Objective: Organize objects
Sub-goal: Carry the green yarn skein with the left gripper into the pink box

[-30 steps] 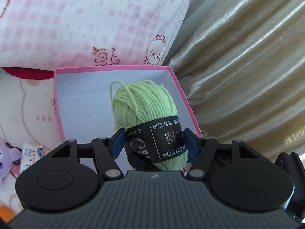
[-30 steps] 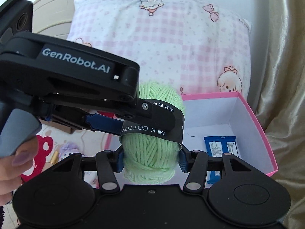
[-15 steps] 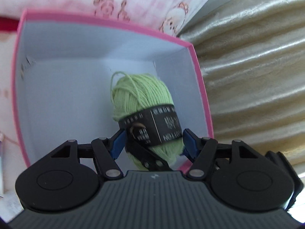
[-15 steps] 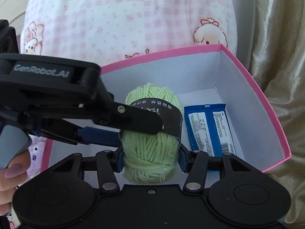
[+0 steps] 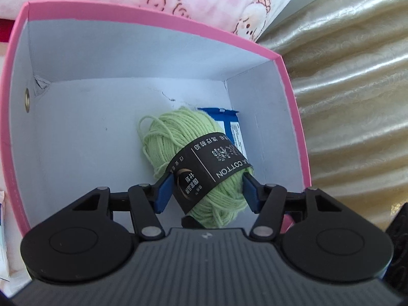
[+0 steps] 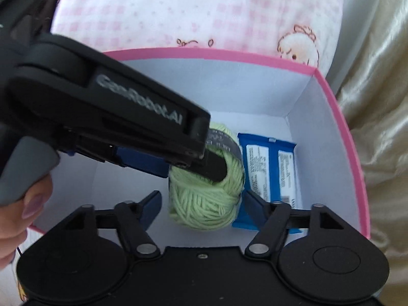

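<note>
1. Pink-checked pillow (image 6: 193, 12) at the back, gold curtain (image 5: 352, 81) on the right; pink box (image 5: 163, 17) with white inside sits between them.
2. Green yarn ball (image 5: 183, 137) with a black paper band is down inside the box, near the right wall, just beside a blue packet (image 6: 270, 168).
3. Left gripper (image 5: 206, 186) clamps the yarn ball at its near end, blue pads pressed on either side of the band.
4. Right gripper (image 6: 201, 204) stands wide, pads apart from the yarn on both sides, holding nothing.
5. Step in hand, by my read: set the yarn on the box floor and let go.
6. To do it well: lower until the ball rests on the floor, open the left jaws fully, then lift straight up so the pads do not snag the loose strand or drag the band.
7. Keep the ball off the blue packet so both lie flat; the right gripper should stay out of the way.
8. Left wrist view only: band text, loose strand loop, a metal eyelet (image 5: 27, 100) in the left wall.
9. Right wrist view only: the whole blue packet, the left gripper's body from outside, the person's hand (image 6: 23, 204) on its handle.
10. Whether the ball already touches the floor: cannot tell from either view.
</note>
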{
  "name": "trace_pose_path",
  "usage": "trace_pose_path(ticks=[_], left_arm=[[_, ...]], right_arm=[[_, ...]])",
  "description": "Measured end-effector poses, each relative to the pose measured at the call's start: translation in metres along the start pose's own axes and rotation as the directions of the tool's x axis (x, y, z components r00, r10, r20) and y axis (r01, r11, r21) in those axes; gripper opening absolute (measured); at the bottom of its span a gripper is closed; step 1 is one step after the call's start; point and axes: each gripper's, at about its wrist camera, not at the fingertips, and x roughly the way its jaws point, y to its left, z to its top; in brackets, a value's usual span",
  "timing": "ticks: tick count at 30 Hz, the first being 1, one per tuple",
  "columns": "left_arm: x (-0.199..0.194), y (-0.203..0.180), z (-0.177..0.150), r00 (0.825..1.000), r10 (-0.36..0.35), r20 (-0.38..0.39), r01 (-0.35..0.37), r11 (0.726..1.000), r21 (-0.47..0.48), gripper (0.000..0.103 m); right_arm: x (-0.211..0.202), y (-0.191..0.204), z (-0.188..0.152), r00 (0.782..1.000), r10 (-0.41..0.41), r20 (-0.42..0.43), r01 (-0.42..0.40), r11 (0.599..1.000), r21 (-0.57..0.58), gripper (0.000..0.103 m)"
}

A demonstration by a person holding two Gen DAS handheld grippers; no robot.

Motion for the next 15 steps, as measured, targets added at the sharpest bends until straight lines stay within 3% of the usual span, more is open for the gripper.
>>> trace_pose_path(ticks=[4, 8, 11, 15], left_arm=[[0.001, -0.004, -0.004, 0.998, 0.035, -0.059, -0.033, 0.999, 0.027, 0.056], [-0.007, -0.009, -0.006, 0.998, 0.068, -0.008, -0.067, 0.997, 0.026, 0.057], [-0.005, -0.009, -0.010, 0.997, 0.077, 0.014, -0.077, 0.997, -0.018, 0.057], [-0.009, -0.011, -0.017, 0.995, 0.101, 0.022, -0.101, 0.995, -0.006, 0.061]], right_arm=[[-0.012, -0.002, -0.003, 0.999, -0.008, 0.032, 0.010, 0.998, -0.055, 0.085], [-0.009, -0.011, -0.006, 0.999, 0.021, 0.036, -0.020, 1.000, -0.024, 0.084], [-0.003, -0.019, -0.004, 0.995, 0.087, 0.056, -0.087, 0.996, 0.003, 0.075], [0.005, -0.034, 0.003, 0.983, 0.175, 0.051, -0.179, 0.980, 0.088, 0.076]])
